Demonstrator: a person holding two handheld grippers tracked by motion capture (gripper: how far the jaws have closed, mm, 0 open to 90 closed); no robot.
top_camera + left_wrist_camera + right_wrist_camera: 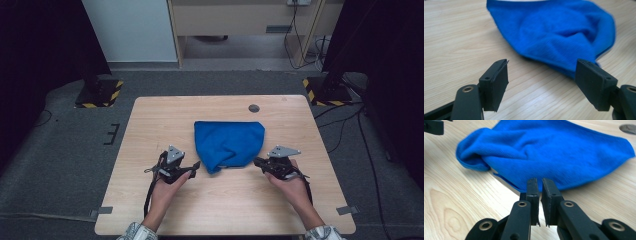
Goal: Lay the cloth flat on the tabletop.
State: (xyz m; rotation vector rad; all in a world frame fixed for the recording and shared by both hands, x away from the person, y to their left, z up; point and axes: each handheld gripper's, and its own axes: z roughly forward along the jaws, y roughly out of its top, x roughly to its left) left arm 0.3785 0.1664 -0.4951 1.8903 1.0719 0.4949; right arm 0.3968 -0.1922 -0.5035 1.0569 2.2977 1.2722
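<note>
Blue microfibre, rumpled and loosely folded, the cloth [229, 145] lay at the middle of the pale wooden counter [150, 125], broad and straight along its far edge and narrowing to a bunched tip that pointed toward about seven o'clock, at the person's side. Its long axis therefore ran from the far edge at twelve down to that tip near the front, slightly skewed to the left. The left claw [196, 166] sat just beside the tip, at roughly eight o'clock from the cloth's middle, with its jaws spread wide and nothing between them; in the left gripper view the bunched fabric [556, 35] rose just past the open pads [499, 82], apart from the left pad and seeming to brush the right one's upper corner. The right claw [258, 162] stood at about four o'clock from the cloth's middle, near its right near edge, jaws drawn almost together with only a thin slit left and no fabric caught in it; in the right gripper view the near hem [511, 185] lay just ahead of the tips [539, 185]. Judged from this, the left claw was the nearer to a graspable point, the tip, and a short push forward toward one o'clock would bring it between the pads.
</note>
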